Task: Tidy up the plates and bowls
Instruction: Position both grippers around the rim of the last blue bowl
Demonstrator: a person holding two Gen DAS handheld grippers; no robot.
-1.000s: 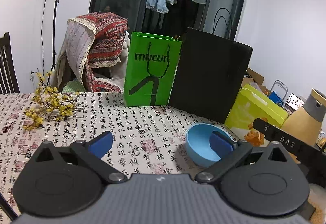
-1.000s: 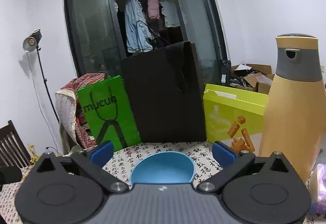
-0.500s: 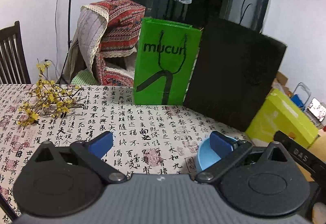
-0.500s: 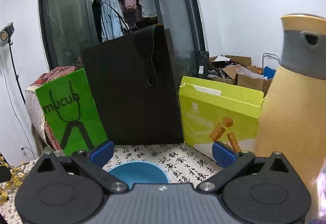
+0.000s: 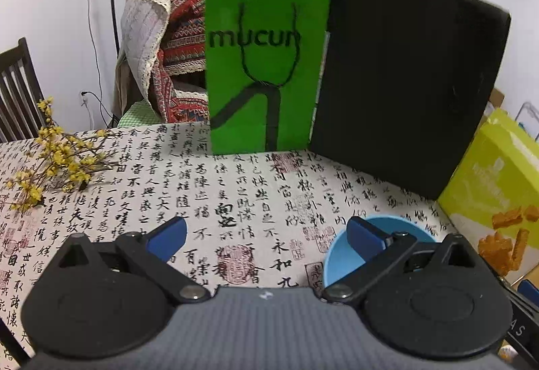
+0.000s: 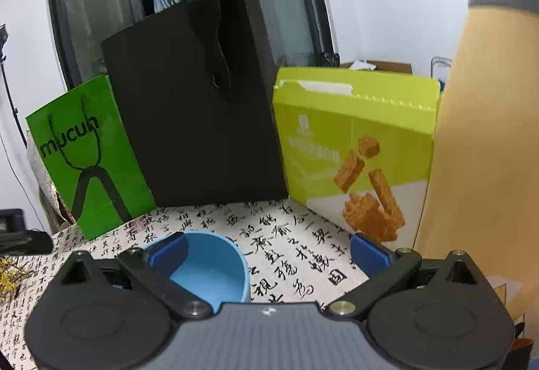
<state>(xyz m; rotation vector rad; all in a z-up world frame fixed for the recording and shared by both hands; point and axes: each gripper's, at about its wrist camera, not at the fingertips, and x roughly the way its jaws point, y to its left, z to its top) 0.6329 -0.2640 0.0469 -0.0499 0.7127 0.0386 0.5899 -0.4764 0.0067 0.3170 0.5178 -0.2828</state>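
Both jaws wide, beside blue bowl [image 6: 215,269]

Even indoor light falls on my worktop [image 5: 256,188], with soft shadows and no glare. Fisheye bends the edges, corners go dark, and the black bag [image 6: 198,107] looks slightly blurred.

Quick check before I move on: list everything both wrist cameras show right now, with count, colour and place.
bowl: one, light blue, on the table between the two tools
tablecloth: one, white with black calligraphy, covering the table
green bag: one, marked mucun, standing at the far edge
black bag: one, beside the green bag
snack box: one, yellow-green, right of the black bag
kettle: one, tan and grey, far right
flower sprigs: yellow, left on the table
left tool: open, empty
right tool: open, empty
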